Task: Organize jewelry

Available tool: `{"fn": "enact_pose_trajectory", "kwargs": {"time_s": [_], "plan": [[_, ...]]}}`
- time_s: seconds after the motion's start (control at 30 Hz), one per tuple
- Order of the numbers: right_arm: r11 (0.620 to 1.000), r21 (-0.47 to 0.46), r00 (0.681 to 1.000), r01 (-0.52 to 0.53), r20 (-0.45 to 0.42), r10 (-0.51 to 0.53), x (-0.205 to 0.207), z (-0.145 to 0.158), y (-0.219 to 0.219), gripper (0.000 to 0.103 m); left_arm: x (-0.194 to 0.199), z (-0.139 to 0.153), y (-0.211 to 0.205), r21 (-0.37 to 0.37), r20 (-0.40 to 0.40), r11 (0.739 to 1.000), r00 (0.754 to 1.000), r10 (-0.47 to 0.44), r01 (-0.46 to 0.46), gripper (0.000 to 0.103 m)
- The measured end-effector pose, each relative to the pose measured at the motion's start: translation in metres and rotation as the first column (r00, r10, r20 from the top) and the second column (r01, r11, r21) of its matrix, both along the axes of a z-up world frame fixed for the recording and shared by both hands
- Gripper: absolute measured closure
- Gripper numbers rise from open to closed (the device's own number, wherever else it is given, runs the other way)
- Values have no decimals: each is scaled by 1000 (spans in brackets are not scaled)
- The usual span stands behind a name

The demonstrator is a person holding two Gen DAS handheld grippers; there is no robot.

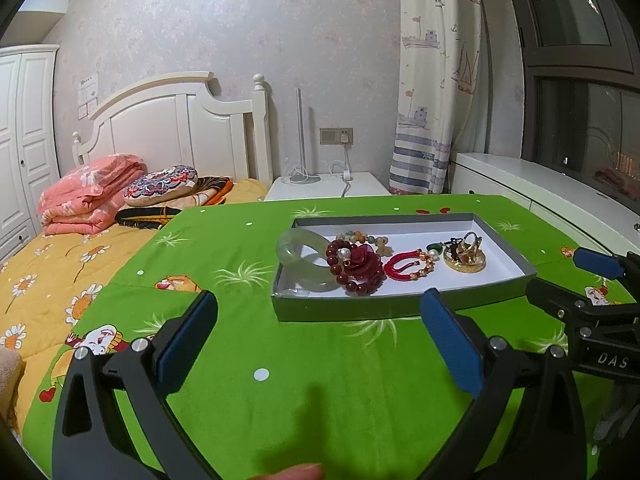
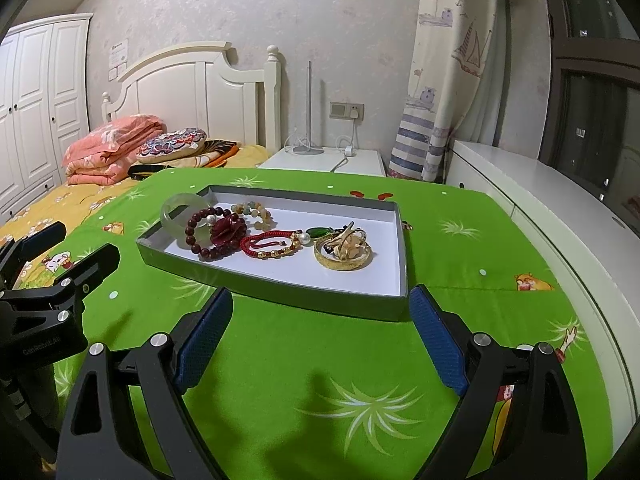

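Fig.: Jewelry sorting, both grippers at rest short of the shallow grey tray (image 2: 276,294) on a green cloth (image 2: 304,364). L gripper (image 1: 320,312) and R gripper (image 2: 320,308) both stand wide open w/ nothing between the blue pads. All pieces lie in the tray: pale jade bangle (image 2: 180,212) tilted against the left wall; dark-red bead bracelet (image 2: 208,232) w/ flower overlapping it; mixed-bead bracelet (image 2: 256,212) behind; red cord bracelet (image 2: 268,246) at centre; gold bangle (image 2: 342,258) w/ gold rings piled on it, at right. Risks (judged): pieces overlap, so lifting one may drag its neighbour; the smooth jade bangle may slip from the pads; the light tray may slide on the cloth if nudged.
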State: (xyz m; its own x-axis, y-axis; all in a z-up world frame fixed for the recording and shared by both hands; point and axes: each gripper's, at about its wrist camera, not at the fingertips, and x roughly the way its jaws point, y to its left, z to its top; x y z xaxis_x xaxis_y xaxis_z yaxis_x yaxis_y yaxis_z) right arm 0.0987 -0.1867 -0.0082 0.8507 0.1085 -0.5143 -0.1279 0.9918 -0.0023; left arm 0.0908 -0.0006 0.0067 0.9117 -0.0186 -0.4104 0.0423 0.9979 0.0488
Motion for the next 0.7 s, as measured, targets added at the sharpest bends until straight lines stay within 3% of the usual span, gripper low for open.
{"fn": "enact_pose_trajectory", "kwargs": {"time_s": [0.7], "plan": [[1000,8,1000,2,-3,-2,1,0,-2,19,0,-1,0,-3,-4,1000,1000,-5,5,5]]}}
